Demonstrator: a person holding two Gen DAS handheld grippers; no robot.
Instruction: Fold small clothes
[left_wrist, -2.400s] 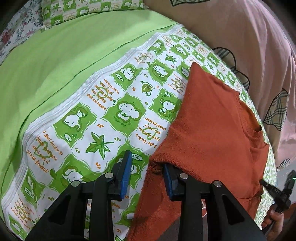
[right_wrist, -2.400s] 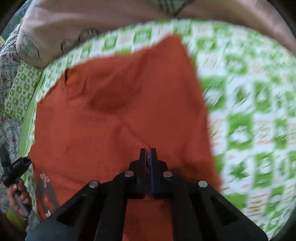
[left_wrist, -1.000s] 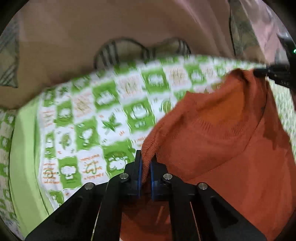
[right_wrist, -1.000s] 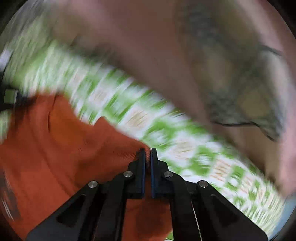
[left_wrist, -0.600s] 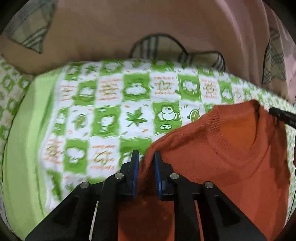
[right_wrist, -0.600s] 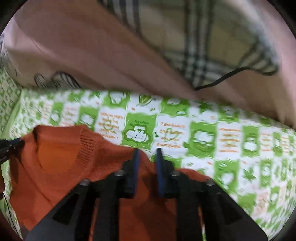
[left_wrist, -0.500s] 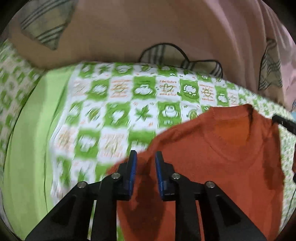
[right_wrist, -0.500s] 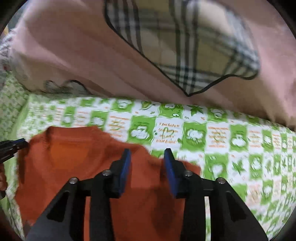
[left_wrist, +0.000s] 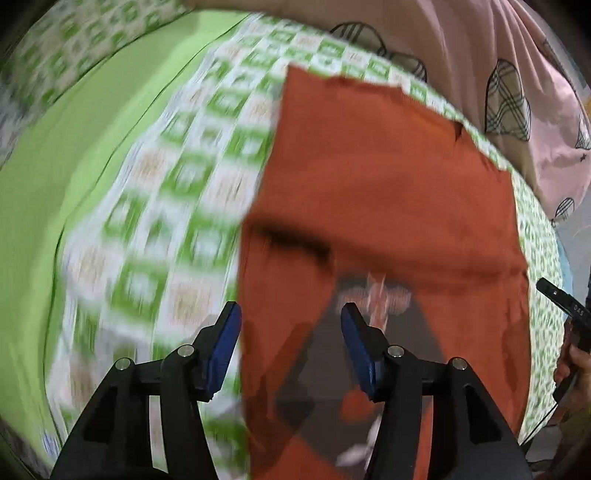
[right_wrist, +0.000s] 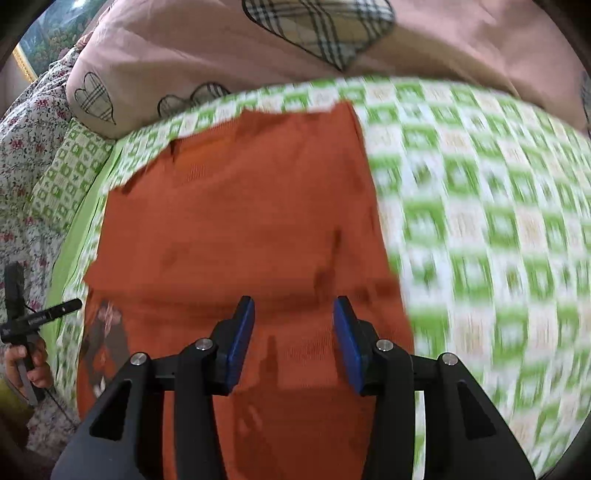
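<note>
A rust-orange knit garment (left_wrist: 388, 177) lies flat on the green-and-white patterned sheet (left_wrist: 177, 192), its upper part folded down over the lower part, where a dark printed picture (left_wrist: 369, 295) shows. It also shows in the right wrist view (right_wrist: 240, 221). My left gripper (left_wrist: 291, 332) is open and empty above the garment's near left edge. My right gripper (right_wrist: 293, 332) is open and empty above the garment's near right part. Both views are blurred by motion.
A pink quilt with plaid hearts (right_wrist: 221, 44) lies bunched along the far side. Plain green bedding (left_wrist: 74, 147) lies to the left. A floral cloth (right_wrist: 26, 147) lies at the far left. A hand holding the other gripper (right_wrist: 26, 332) shows at the view's edge.
Both grippers carried the garment's edge across and laid it down, opened and let go. They have since pulled back toward the near side, and the garment lies folded over.
</note>
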